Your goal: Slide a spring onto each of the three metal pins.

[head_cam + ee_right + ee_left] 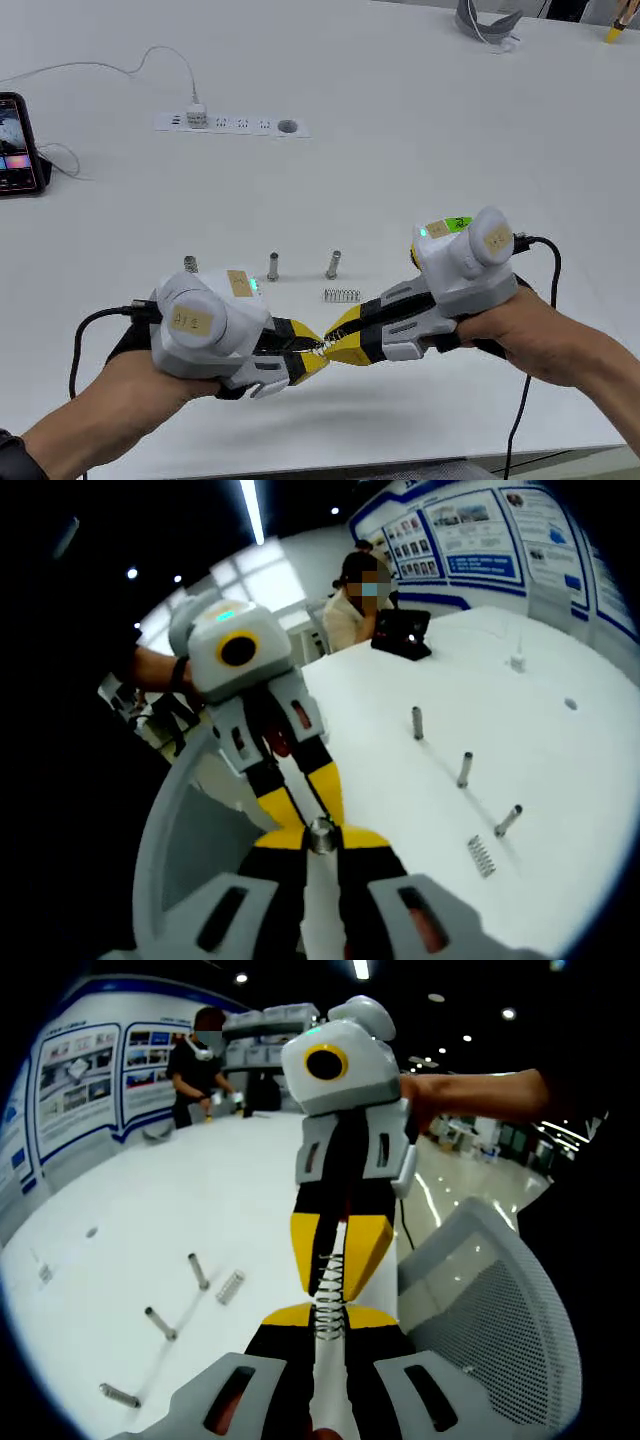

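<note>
Head view — spring (322, 346) mostly hidden | left tool (328, 1317) clamps it | right tool (320, 838) likewise

Looking at a white table (420, 150). Seeing three pins standing upright in a row near the front: left pin (190, 264), middle pin (273, 266), right pin (333, 264). Finding a spring (342, 295) lying flat just in front of the right pin, apart from it. Spotting a power strip (232, 124) further back, holding a plug (196, 113), with a cable (100, 68) trailing left. Noting a phone (15, 140) lying at the left edge, screen glowing.
</note>
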{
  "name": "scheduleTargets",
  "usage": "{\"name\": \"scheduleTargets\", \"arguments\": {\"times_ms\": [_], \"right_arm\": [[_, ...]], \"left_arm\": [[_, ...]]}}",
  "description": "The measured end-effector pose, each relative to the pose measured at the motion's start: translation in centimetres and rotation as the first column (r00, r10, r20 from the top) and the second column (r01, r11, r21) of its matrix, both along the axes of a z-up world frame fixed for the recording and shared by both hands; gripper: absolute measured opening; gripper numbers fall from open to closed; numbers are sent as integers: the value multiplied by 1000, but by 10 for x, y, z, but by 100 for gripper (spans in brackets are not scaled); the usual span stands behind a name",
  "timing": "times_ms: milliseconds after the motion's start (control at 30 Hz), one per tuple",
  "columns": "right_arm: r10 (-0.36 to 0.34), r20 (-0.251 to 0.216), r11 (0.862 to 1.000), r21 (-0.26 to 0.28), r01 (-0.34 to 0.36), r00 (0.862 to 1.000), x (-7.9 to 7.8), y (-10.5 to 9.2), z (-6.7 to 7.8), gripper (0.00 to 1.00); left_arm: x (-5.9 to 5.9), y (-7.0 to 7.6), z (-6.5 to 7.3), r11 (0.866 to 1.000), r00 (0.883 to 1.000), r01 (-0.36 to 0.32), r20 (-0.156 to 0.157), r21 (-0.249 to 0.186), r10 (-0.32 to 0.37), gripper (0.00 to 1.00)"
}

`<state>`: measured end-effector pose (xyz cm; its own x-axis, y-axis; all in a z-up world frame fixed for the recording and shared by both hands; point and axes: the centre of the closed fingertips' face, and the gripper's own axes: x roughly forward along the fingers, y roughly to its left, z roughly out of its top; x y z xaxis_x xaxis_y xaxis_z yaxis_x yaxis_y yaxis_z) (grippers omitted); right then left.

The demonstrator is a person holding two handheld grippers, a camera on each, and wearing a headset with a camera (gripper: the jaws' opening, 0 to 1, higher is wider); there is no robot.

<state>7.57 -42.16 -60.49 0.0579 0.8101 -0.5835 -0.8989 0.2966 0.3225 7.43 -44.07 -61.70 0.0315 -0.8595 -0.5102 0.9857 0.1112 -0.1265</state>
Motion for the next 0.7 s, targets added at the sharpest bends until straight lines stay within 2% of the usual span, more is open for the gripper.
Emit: {"name": "scheduleTargets", "arguments": {"times_ms": [100, 200, 300, 467, 600, 700], "right_arm": [[77, 24, 996, -38, -76, 997, -4, 0, -2, 13], [116, 28, 992, -52, -115, 993, -7, 1, 0, 13], [154, 50, 986, -75, -150, 987, -9, 0, 1, 13], [177, 68, 980, -99, -170, 982, -10, -2, 0, 12], [164, 71, 983, -97, -157, 984, -9, -3, -3, 12], [157, 72, 985, -88, -150, 985, -10, -2, -5, 12]], "left_arm": [[-3, -1, 1, 1000, 1000, 15, -1, -7, -15, 10], [-6, -1, 2, 999, 999, 35, 2, -19, -35, 10], [-8, -2, 4, 999, 999, 43, -2, -33, -43, 10], [-9, -4, 3, 998, 999, 51, -8, -38, -52, 10], [-7, -4, 0, 999, 999, 35, -11, -41, -36, 11], [-8, -3, -1, 999, 999, 24, -25, -43, -25, 11]]}}
